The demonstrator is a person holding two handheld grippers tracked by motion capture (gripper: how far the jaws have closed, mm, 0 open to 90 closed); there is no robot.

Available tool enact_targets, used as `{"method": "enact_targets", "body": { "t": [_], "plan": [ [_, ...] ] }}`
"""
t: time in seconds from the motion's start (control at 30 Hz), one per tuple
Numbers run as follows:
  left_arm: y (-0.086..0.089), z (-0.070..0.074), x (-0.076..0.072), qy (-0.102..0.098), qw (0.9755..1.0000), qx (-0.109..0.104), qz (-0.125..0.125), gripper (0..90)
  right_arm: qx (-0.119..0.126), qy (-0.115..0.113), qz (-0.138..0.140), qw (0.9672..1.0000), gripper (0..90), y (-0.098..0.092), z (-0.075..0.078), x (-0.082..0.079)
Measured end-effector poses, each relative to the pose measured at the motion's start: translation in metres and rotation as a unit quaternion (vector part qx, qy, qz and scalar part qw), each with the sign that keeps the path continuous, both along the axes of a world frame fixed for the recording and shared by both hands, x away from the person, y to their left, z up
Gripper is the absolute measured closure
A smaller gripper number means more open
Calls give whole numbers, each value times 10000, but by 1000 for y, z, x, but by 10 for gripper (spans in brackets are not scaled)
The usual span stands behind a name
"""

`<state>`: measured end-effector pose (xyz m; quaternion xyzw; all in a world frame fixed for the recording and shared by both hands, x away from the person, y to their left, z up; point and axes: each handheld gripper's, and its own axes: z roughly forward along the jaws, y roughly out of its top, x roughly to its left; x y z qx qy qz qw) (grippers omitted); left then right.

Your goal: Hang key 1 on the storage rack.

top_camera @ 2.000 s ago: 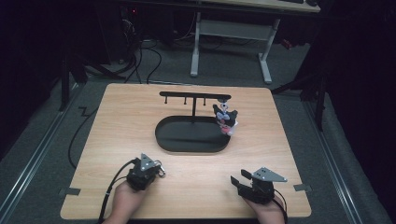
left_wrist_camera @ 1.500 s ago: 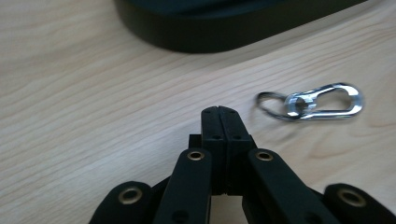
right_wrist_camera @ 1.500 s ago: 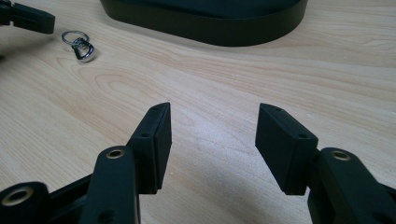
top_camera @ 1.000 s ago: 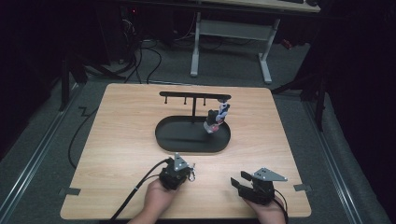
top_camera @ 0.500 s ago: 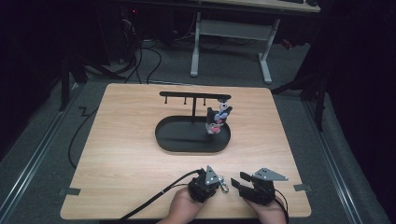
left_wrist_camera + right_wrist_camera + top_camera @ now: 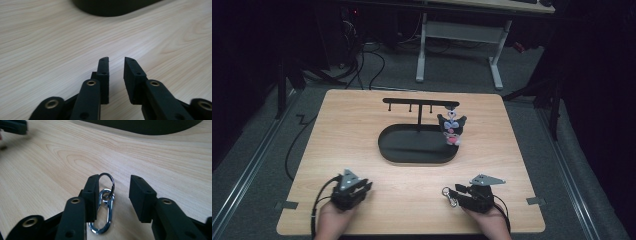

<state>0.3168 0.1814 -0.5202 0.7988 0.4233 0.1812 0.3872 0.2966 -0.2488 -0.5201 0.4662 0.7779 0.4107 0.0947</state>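
The silver carabiner clip point(image 6: 104, 208) with its key ring lies on the wooden table point(image 6: 362, 125), on the near side of the black stand's oval base point(image 6: 412, 150). It sits between the right gripper's point(image 6: 112, 192) jaws, which have just been closing; one pad touches it, the other stands apart. The left gripper point(image 6: 116, 67), well left of the clip, has just been opening, with nothing between its jaws. No readable writing appears.

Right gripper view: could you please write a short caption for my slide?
Right hand-held gripper, open, straddling a silver metal carabiner keyring on the light wooden table.
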Motion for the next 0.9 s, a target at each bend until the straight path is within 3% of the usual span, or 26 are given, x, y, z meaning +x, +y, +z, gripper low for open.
{"method": "enact_targets", "body": {
  "t": [0.13, 0.23, 0.33, 0.43, 0.73, 0.9],
  "plan": [
    [30, -2, -5, -47, 9991, -309, 298, 691, -6, 224, 170, 9996, 661, 6, 0, 9],
    [37, 0, -5, -129, 9979, -504, 397, 680, -133, 414, 396, 9983, 663, 13, 2, 16],
    [38, 0, -5, -145, 9977, -565, 348, 672, -443, 580, 528, 9959, 673, 20, 4, 22],
    [38, -1, -5, -115, 9981, -540, 261, 672, -763, 708, 678, 9923, 748, 26, 11, 25],
    [38, 1, -3, -174, 9980, -585, 142, 672, -1393, 938, 928, 9814, 884, 35, 26, 25],
    [38, 1, -3, -183, 9978, -631, 113, 672, -1823, 1109, 1090, 9709, 889, 43, 34, 25]
  ]
}}
